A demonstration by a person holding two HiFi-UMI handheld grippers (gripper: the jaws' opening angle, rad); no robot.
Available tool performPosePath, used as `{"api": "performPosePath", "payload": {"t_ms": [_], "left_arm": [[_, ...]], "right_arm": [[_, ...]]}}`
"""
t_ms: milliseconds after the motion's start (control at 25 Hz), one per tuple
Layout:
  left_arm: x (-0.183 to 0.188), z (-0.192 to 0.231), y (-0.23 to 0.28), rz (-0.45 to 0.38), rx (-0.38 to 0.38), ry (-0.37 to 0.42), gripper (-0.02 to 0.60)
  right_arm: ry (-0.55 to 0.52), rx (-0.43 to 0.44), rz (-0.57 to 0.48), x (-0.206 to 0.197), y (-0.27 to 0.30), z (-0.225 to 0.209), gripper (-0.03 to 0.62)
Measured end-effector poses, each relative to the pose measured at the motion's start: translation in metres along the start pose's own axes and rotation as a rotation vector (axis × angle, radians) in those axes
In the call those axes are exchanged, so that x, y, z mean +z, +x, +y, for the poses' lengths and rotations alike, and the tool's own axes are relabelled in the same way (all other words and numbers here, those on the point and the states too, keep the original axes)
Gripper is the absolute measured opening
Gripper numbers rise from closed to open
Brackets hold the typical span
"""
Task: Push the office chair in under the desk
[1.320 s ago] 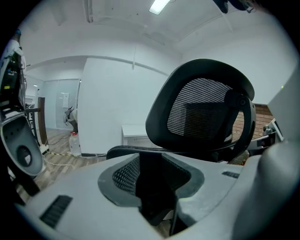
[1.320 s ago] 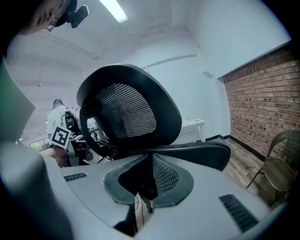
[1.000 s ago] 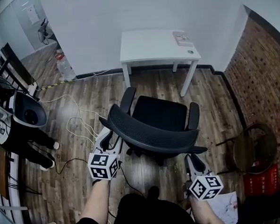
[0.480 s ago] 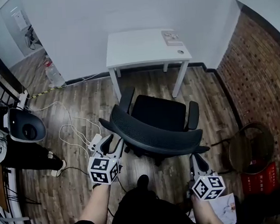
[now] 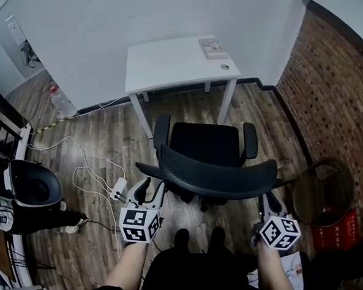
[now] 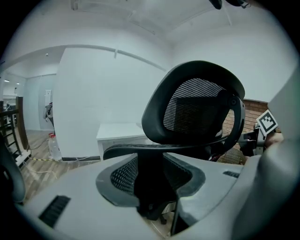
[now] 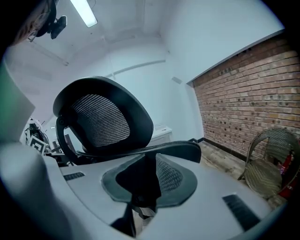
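Head view: the black mesh office chair [image 5: 207,147] stands at the centre on the wooden floor [image 5: 101,140], its seat facing the white desk [image 5: 170,62] at 12 o'clock. It is just in front of the desk's front legs, and the seat is not under the top. The left gripper [image 5: 152,185] at 7 o'clock meets the left end of the curved backrest [image 5: 217,176], and the right gripper [image 5: 269,197] at 5 o'clock meets its right end. A brick wall [image 5: 332,95] runs along 3 o'clock, with a wicker chair [image 5: 322,191] at 4 o'clock. A power strip [image 5: 118,189] lies at 8 o'clock and a water bottle [image 5: 61,102] at 10 o'clock. Left gripper view: the jaws stand wide, clamped on the backrest's black rim, which fills the gap between the pads. The mesh back rises at 1 o'clock and the desk shows at 10 o'clock. Right gripper view: the jaws have just been opening a little. The backrest's rim sits between them with both pads against it, the mesh back is at 10 o'clock and the brick wall at 2 o'clock.
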State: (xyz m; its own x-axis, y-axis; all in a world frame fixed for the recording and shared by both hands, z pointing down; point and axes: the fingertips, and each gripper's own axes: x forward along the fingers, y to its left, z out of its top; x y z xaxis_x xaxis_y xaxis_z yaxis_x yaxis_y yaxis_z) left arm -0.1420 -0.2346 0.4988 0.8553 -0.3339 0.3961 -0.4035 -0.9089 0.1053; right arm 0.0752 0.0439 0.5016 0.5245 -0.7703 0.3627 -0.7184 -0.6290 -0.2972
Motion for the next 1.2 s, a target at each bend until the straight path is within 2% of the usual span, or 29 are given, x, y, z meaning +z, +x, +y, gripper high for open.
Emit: {"api": "performPosePath", "payload": {"t_ms": [320, 480, 760, 1200], "left_arm": [[0.018, -0.055, 0.034, -0.012, 0.049, -0.009, 0.15], [0.014, -0.073, 0.031, -0.012, 0.069, -0.013, 0.15], [0.016, -0.103, 0.068, -0.007, 0.106, -0.025, 0.15], [0.033, -0.127, 0.098, -0.004, 0.156, -0.054, 0.149]], "right_arm": [[-0.017, 0.065, 0.026, 0.036, 0.026, -0.068, 0.109], [-0.043, 0.083, 0.02, 0.047, 0.025, -0.085, 0.109], [-0.097, 0.135, 0.039, 0.073, 0.061, -0.132, 0.066], [-0.132, 0.192, 0.074, 0.103, 0.094, -0.164, 0.051]]}}
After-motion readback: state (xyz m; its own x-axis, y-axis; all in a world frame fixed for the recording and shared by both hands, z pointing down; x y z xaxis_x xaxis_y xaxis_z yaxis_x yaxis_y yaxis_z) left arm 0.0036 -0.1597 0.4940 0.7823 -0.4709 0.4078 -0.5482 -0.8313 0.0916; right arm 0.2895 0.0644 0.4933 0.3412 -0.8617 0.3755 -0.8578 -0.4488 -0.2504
